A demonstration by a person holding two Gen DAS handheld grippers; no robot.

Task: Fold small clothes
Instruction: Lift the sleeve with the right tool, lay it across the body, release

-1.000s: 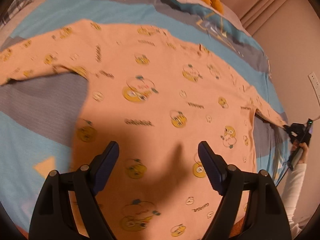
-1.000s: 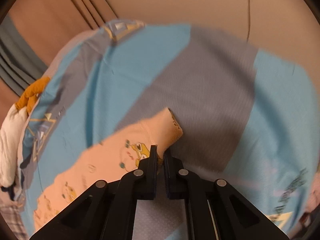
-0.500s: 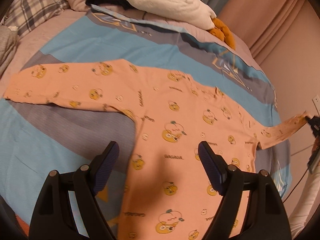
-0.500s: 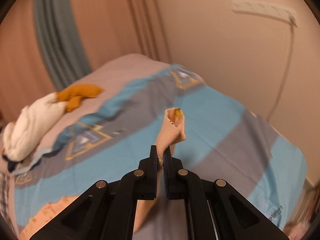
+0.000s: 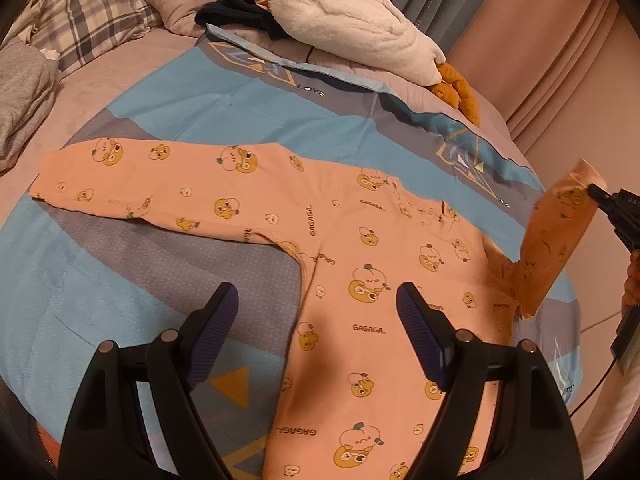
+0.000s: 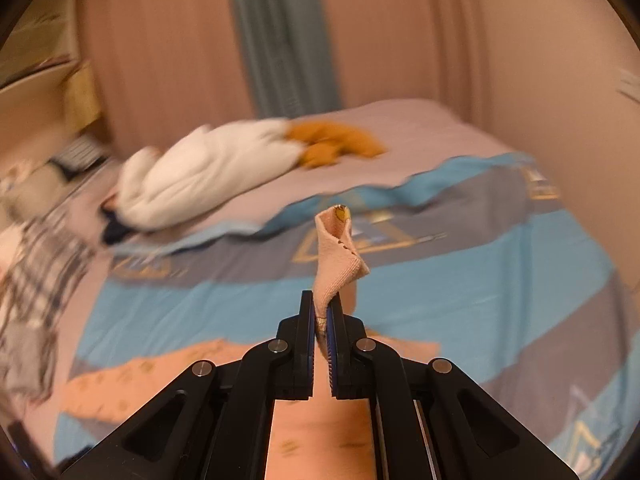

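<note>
A small peach long-sleeved shirt with yellow cartoon prints lies spread on the blue and grey bedcover. Its left sleeve lies flat, stretched out to the left. My right gripper is shut on the cuff of the right sleeve and holds it lifted above the bed; the raised sleeve also shows at the right of the left wrist view. My left gripper is open and empty, hovering above the shirt's left side near the armpit.
A white plush toy with orange feet lies at the head of the bed, with dark clothing, a plaid pillow and grey folded fabric at the left. A wall and curtains stand close on the right.
My right gripper has lifted the right sleeve's cuff off the bed and swung it up and towards the shirt. My left gripper has pulled back and up, staying open.
</note>
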